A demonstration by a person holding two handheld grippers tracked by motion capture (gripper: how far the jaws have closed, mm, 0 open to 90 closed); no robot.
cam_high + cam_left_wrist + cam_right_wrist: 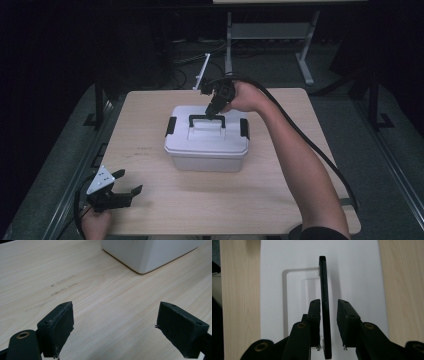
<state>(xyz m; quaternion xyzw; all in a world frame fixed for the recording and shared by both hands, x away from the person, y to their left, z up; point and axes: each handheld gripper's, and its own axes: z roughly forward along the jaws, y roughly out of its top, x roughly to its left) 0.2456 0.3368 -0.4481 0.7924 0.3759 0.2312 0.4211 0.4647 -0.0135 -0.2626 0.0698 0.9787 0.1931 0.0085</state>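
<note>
item: white lidded box (206, 142), standing mid-worktop, its black carry handle (207, 118) raised upright over the lid's recess; black side latches (170, 126) sit against both ends and look fastened, so the lid appears not yet opened. right tool (214, 111): directly above the handle, tilted down onto it; in the right gripper view the handle bar (324, 305) runs edge-on between the two jaws, the left pad (315, 312) against or almost against it, the right pad (344, 315) standing off with a clear gap, so the tool reads as released around the handle rather than clenched on it. left tool (122, 187): jaws spread wide, grasping nothing, resting low at the near-left corner of the worktop (150, 210), well apart from the box; ahead of it and to its right, in the left gripper view, is the box's lower corner (145, 255). status, as judged: handle stood up and bracketed; box not lifted, sitting flat on the worktop; whatever carrying or unlatching follows remains to do. beyond the worktop: dark floor, a metal frame (270, 35) further back.
</note>
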